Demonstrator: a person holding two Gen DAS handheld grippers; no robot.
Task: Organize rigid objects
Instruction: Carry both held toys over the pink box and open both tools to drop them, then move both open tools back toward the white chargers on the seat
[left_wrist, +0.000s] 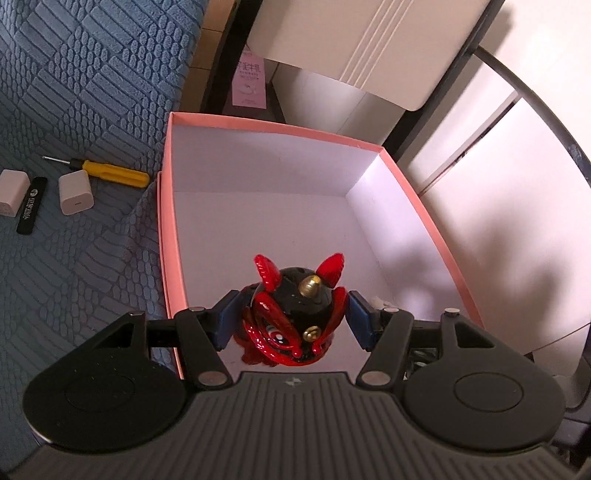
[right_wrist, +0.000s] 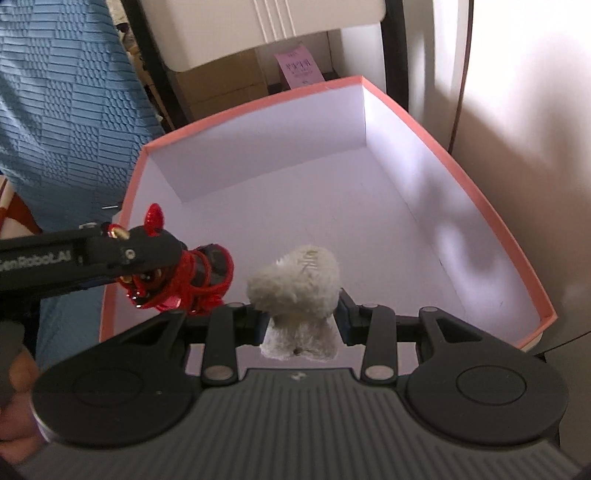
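Both jaws are clamped: our left gripper (left_wrist: 291, 321) holds a glossy red-and-black figurine (left_wrist: 291, 317), our right gripper (right_wrist: 301, 321) a fuzzy white toy (right_wrist: 295, 291), each over the near end of the pink box (left_wrist: 258, 123). We should lower the hard, slick figurine to the smooth white floor before releasing. Beyond, a yellow screwdriver (left_wrist: 110, 171) and chargers (left_wrist: 75, 192) wait on the quilted blue cloth (left_wrist: 92, 74).

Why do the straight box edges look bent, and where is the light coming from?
Left wrist view: the fisheye lens bows the pink box rim; glare spots shine on the red figurine. Right wrist view: sunlight and soft shadows fall on the box's right wall.
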